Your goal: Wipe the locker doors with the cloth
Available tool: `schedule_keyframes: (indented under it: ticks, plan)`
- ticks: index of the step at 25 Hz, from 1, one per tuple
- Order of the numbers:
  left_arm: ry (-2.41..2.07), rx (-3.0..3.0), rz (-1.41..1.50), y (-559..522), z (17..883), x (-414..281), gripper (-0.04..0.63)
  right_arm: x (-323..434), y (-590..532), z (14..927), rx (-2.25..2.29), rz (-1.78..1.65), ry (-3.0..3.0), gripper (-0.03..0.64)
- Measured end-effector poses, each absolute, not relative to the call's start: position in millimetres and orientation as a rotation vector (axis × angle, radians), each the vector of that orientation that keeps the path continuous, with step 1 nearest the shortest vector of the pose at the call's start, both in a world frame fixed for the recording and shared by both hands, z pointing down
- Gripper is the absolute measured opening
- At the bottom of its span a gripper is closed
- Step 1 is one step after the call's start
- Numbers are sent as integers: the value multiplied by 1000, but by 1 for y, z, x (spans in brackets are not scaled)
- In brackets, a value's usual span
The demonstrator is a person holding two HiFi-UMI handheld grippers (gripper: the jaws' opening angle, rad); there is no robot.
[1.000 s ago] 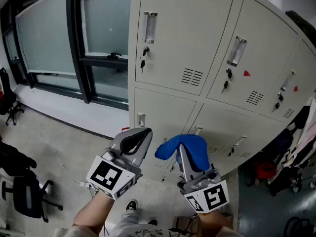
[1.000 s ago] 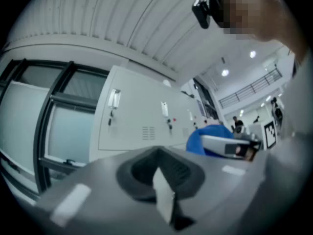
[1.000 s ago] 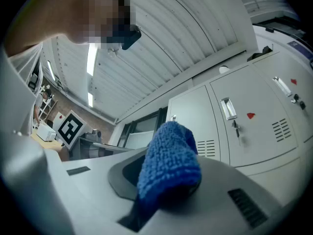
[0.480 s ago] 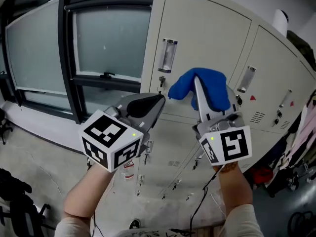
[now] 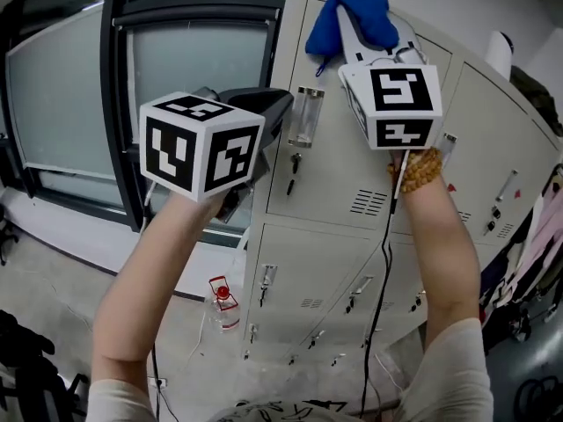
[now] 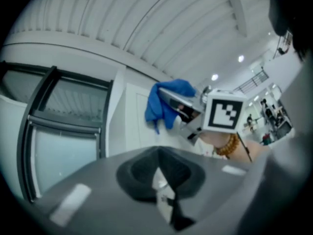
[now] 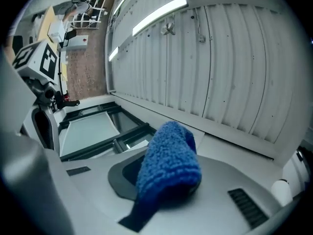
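Both arms are raised. The left claw [image 5: 274,105] has its jaws pressed together with nothing between them, and it hangs in front of the window [image 5: 70,104], just beside the lockers. The right claw [image 5: 350,26], higher up, is pinching the blue cloth [image 5: 324,26] at the top of the upper left locker door [image 5: 343,174]. I cannot tell if the cloth touches the door. A bottle [image 5: 222,301] stands on the floor below.

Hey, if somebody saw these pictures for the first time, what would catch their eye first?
The bright blue cloth, clamped in the right hand-held gripper, is high up near the top of a pale locker door. Next comes the big black-and-white marker cube on the left hand-held gripper, which is shut on nothing, in front of the dark-framed window.
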State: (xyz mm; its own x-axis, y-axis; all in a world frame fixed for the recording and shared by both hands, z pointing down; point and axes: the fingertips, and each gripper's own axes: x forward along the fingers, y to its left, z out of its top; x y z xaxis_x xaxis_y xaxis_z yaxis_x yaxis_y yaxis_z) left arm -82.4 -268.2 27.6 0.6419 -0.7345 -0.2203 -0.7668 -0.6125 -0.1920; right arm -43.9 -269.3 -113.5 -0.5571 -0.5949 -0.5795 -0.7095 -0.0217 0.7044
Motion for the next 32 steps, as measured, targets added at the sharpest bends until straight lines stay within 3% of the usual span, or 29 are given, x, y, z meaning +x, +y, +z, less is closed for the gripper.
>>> schedule_keyframes:
  ticks: [7,15,32]
  plan:
    - [1238,-2613,175,-282,19,-97,2,-70,-292,-127,-1506,1729,2086,32]
    - [1266,-2622,142,-292,51,-94,2,-90,-295,-78,-1481,1896,2096,32]
    - [1253,-2750,186,-300,116,-73,2,-33,-298,27,-1561,1974,2060,32]
